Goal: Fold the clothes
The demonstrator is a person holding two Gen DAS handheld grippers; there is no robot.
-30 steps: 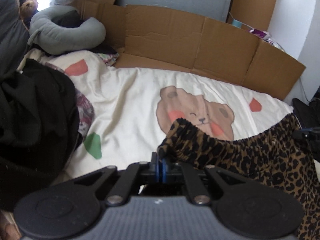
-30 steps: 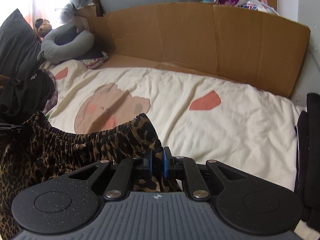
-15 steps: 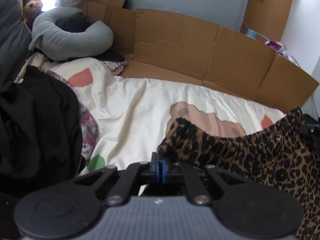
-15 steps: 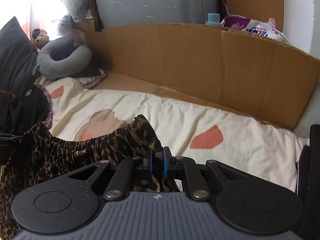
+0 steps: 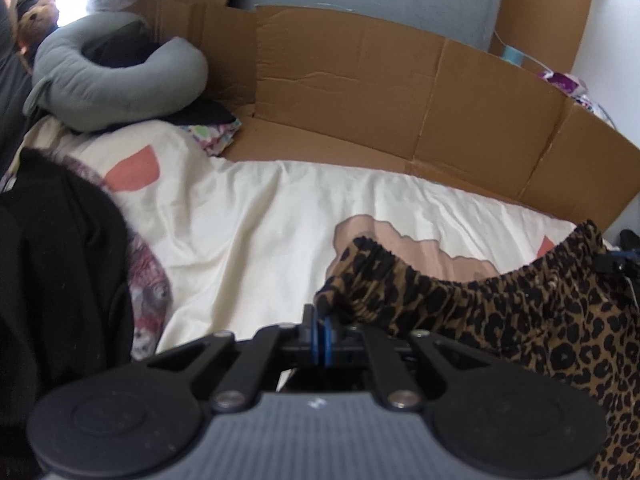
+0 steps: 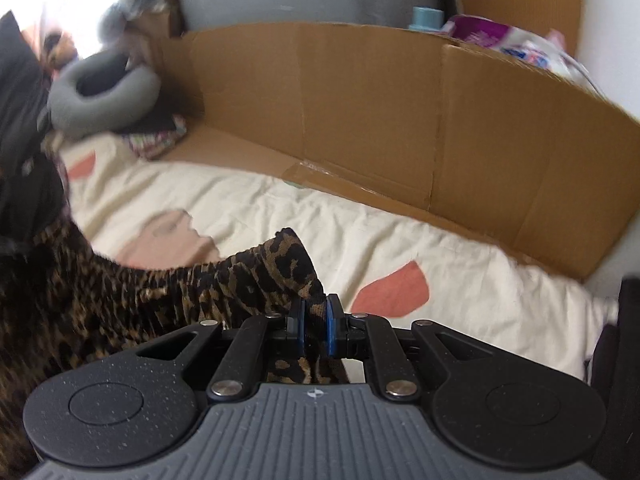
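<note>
The left gripper (image 5: 320,330) is clenched on one corner of the leopard garment (image 5: 500,312), its blue pads pinching the gathered waistband edge with almost no gap between them; the right gripper (image 6: 316,326) is clenched on the opposite corner of the same waistband, a thicker fold of the print cloth caught between its pads and hanging down behind them; the garment (image 6: 140,300) is stretched between the two grippers, held up above the bedsheet (image 5: 260,232), with its elastic edge sagging in a shallow curve and the rest of the cloth dropping toward the near edge of both views; the sheet is cream with coral patches and a pale bear print partly hidden behind the waistband; a black heap (image 5: 52,280) of clothing lies on the left side of the bed, with a patterned pink-grey cloth (image 5: 148,292) showing from under its edge; a grey pillow (image 5: 112,80) curved like a ring sits at the far left corner, a dark item in its hollow; a cardboard wall (image 5: 400,88) runs along the far side of the bed; behind it, in the right view, stand a pale blue cap (image 6: 427,18) and a purple-and-white packet (image 6: 504,40); the right view is blurred on its left side.
</note>
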